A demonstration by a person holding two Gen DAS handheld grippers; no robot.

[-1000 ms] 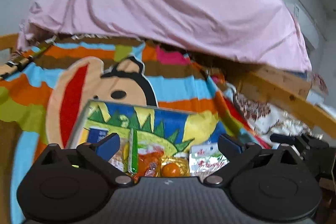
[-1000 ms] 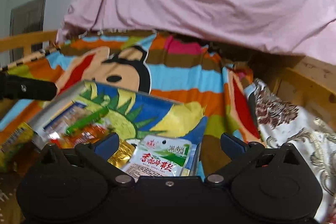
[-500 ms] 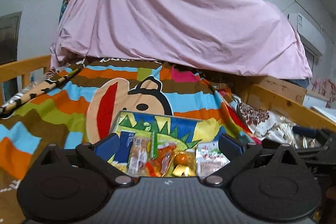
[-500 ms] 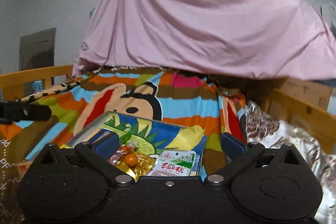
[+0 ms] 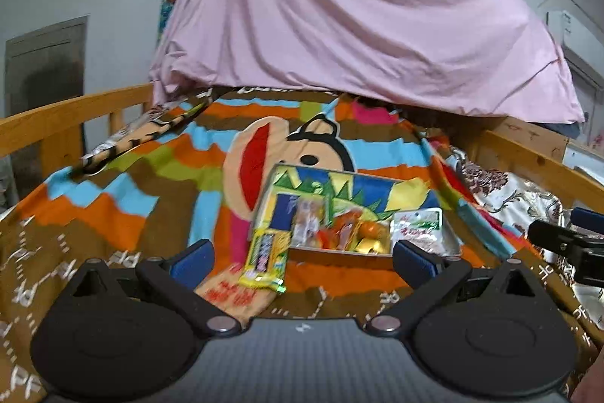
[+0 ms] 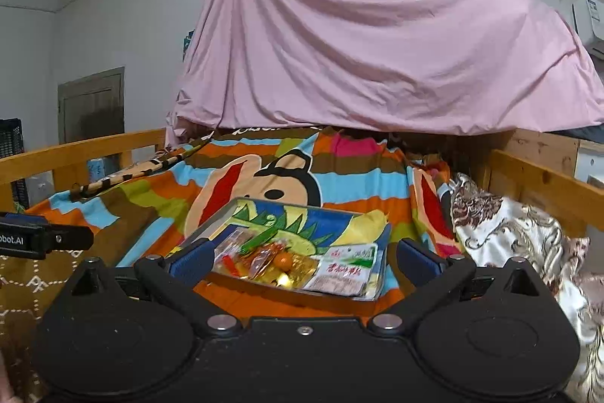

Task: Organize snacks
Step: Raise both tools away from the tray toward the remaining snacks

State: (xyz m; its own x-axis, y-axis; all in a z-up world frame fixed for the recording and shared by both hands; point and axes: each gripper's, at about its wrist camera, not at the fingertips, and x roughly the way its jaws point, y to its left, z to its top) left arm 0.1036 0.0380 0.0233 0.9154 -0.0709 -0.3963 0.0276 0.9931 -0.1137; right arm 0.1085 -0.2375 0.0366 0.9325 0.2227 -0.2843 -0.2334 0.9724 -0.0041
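Snacks gathered in a shallow tray [image 5: 377,253] on the striped blanket [image 5: 113,206].
Left gripper [image 5: 302,257] hangs spread and empty above a yellow packet [image 5: 264,259] outside the tray, likely next in; white pouch [image 6: 349,270] lies inside; right gripper [image 6: 304,261] also gapes, grasping nothing.

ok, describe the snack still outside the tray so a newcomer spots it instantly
Find the striped cartoon blanket on the bed, then the shallow tray of snacks on it. At the tray's near-left corner lies a yellow packet with a dark centre panel, half over a tan packet; the others sit inside.
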